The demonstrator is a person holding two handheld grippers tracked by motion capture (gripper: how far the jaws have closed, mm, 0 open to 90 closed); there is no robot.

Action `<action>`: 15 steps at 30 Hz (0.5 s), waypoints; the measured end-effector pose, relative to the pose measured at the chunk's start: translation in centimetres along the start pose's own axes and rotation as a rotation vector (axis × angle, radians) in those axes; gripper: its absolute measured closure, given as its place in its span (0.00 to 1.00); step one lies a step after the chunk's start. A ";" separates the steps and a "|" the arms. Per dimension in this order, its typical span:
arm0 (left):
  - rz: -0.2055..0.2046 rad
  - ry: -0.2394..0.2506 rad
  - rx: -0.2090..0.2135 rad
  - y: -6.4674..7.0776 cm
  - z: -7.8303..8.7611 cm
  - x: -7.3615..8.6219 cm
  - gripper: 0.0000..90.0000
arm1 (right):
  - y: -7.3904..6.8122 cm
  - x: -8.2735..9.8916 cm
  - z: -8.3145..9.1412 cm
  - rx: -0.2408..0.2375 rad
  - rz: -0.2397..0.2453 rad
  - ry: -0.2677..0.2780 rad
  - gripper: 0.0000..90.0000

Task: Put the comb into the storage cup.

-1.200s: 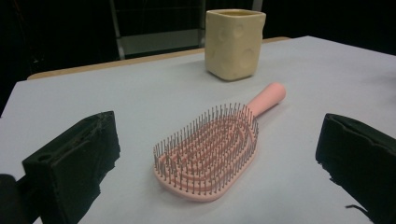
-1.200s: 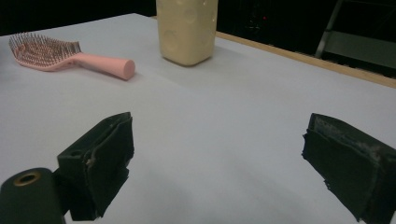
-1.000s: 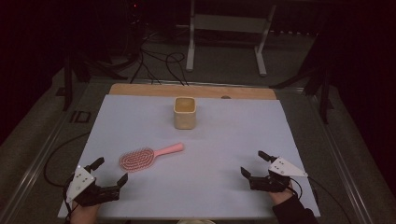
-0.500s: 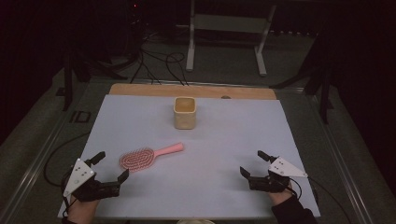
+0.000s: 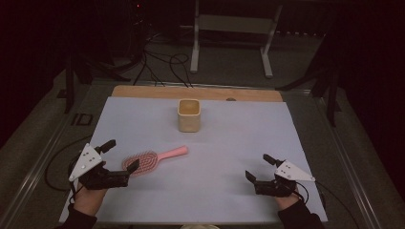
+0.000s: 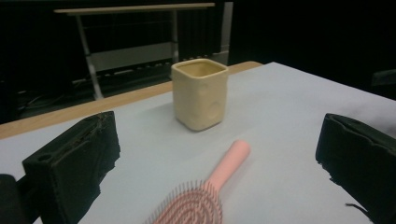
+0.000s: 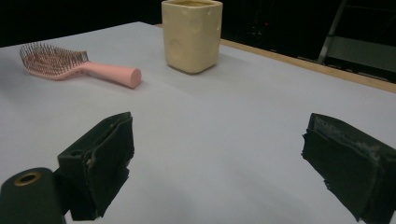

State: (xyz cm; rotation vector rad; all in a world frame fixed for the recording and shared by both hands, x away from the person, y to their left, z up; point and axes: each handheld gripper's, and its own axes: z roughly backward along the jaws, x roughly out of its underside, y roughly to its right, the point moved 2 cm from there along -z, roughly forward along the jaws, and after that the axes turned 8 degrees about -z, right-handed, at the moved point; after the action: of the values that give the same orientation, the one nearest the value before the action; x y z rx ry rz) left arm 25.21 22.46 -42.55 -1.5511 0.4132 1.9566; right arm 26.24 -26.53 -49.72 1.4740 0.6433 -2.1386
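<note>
A pink hairbrush lies bristles up on the pale table cover, its handle pointing right and away. My left gripper is open at the brush's head, one jaw touching or nearly touching its near edge. In the left gripper view the brush lies low between the wide-spread jaws of the left gripper, with the cream square cup beyond. The cup stands upright at the middle back. My right gripper rests open at the front right, holding nothing. The right gripper view looks past the right gripper at the brush and the cup.
A bare wooden strip runs along the table's far edge. Behind it a metal stand and cables sit on the dark floor. Open cover lies between the two grippers and right of the cup.
My left gripper has moved forward and slightly right, up to the brush's head. The right gripper, the brush and the cup have stayed in place.
</note>
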 end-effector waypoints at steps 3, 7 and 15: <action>-0.004 -0.001 0.009 0.0 -0.6 -0.6 0.00 | 0.0 0.0 0.0 -0.004 -0.002 0.004 0.10; -0.006 -0.008 0.037 0.1 -1.5 -1.5 0.00 | 0.0 0.0 0.0 -0.005 -0.005 0.003 0.10; -0.008 -0.019 0.071 0.2 -3.0 -2.4 0.00 | 0.0 -0.1 0.1 -0.008 -0.007 0.008 0.10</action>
State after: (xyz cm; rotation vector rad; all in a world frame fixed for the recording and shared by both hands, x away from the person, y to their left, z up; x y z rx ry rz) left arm 27.72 19.90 -41.10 -1.4867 0.4630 1.9285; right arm 26.22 -26.61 -49.62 1.4794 0.6605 -2.1341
